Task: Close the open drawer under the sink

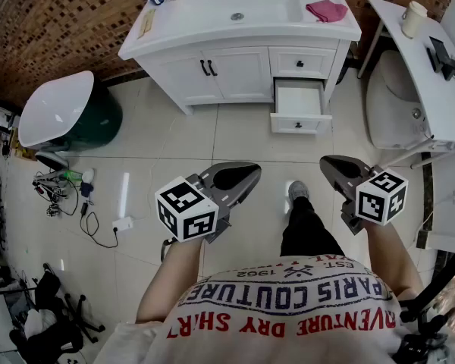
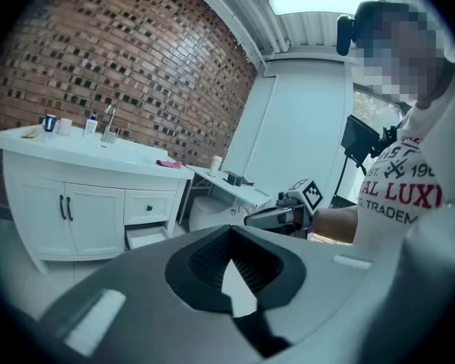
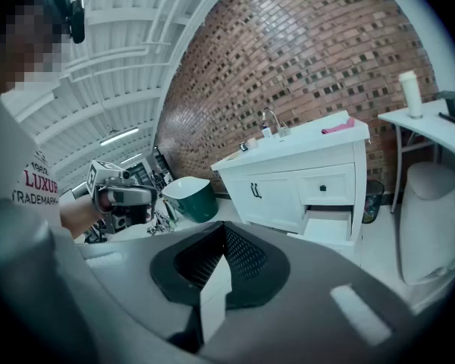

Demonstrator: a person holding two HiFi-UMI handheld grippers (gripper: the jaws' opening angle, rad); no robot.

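The white vanity (image 1: pixel 235 59) stands at the far side of the tiled floor. Its lower right drawer (image 1: pixel 299 108) is pulled out, and the drawer above it is closed. The open drawer also shows in the left gripper view (image 2: pixel 145 236) and in the right gripper view (image 3: pixel 327 226). My left gripper (image 1: pixel 243 177) and right gripper (image 1: pixel 334 167) hover side by side at about waist height, well short of the vanity. Both are shut and hold nothing. The jaws of each (image 2: pixel 231 268) (image 3: pixel 220 268) meet with no gap.
A pink cloth (image 1: pixel 326 10) and cups lie on the vanity top. A green and white tub (image 1: pixel 68 112) stands at the left, with cables (image 1: pixel 61 192) on the floor near it. At the right are a white table (image 1: pixel 432 82) and a white rounded fixture (image 1: pixel 390 101). My shoe (image 1: pixel 297 193) is on the tiles.
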